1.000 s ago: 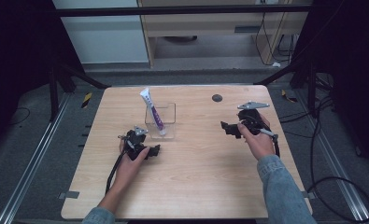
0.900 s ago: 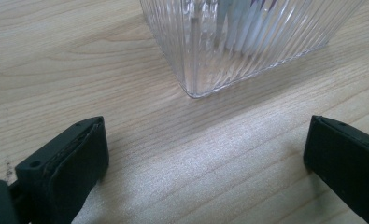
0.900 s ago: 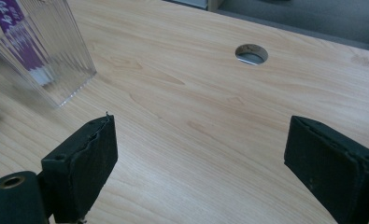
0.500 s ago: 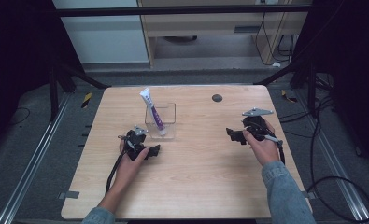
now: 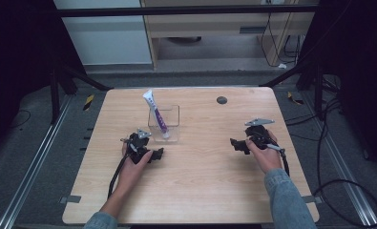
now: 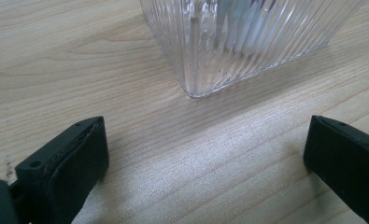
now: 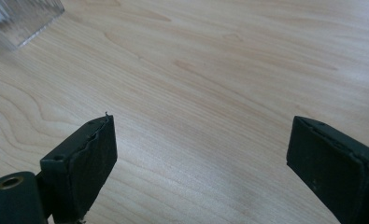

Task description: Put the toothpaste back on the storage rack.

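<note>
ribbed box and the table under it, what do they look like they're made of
The ribbed box looks like clear plastic, possibly glass: see-through walls with fine vertical ridges and glossy glints. The table looks like pale wood or a wood-grain laminate, matte to satin: wavy grain lines with only a soft sheen.

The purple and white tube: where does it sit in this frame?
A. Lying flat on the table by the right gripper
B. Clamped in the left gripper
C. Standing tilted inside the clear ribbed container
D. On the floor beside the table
C. In the high view the tube leans in the clear container, its top sticking out over the rim; both grippers are open and empty.
</note>
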Demonstrator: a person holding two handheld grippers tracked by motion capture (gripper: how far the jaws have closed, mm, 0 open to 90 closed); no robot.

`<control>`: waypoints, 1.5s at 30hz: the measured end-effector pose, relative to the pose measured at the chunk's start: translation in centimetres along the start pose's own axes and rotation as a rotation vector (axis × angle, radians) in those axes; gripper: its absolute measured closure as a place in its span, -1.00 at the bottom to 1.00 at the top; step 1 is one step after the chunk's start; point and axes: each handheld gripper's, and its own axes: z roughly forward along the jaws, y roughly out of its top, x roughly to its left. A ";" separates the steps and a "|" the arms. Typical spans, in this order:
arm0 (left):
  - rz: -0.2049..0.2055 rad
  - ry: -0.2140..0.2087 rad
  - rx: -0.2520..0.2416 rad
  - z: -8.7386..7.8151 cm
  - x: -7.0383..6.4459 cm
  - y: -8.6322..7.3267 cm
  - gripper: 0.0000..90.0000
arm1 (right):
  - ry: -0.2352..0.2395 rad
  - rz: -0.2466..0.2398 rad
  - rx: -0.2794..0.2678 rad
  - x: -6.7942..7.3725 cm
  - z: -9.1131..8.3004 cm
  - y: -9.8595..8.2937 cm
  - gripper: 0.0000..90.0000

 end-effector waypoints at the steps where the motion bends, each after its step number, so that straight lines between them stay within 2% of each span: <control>1: 0.000 0.000 0.000 0.0 0.0 0.0 -1.00 | 0.004 -0.001 0.003 0.0 0.2 -0.1 -0.80; 6: 0.000 0.001 -0.001 0.0 0.0 0.0 -1.00 | 0.009 0.008 0.007 -0.2 1.2 -0.2 -0.80; 12: -0.001 0.000 0.000 0.0 0.0 0.0 -1.00 | -0.008 0.038 0.008 -0.7 2.5 -0.6 -0.80; 17: -0.001 0.000 -0.001 0.0 0.0 0.0 -1.00 | -0.013 0.064 -0.003 -0.9 3.1 -0.6 -0.80; 27: -0.001 0.000 0.000 0.0 0.0 0.0 -1.00 | -0.030 0.083 0.002 -1.2 3.8 -0.9 -0.80; 31: -0.001 0.000 0.000 0.0 0.0 0.0 -1.00 | -0.035 0.075 0.020 -0.9 4.1 -1.1 -0.82; 36: 0.000 0.000 0.000 0.0 0.0 0.0 -1.00 | -0.040 0.030 0.050 -0.5 4.8 -1.6 -0.83; 38: 0.000 0.000 0.000 0.0 0.0 0.0 -1.00 | -0.056 0.013 0.044 -0.3 4.9 -1.7 -0.85; 42: 0.000 0.000 0.000 0.0 0.0 0.0 -1.00 | -0.051 0.001 0.028 -0.1 5.2 -1.9 -0.94; 45: -0.001 0.000 -0.001 0.0 0.0 0.0 -1.00 | -0.061 0.010 0.034 -0.1 5.3 -1.8 -0.99</control>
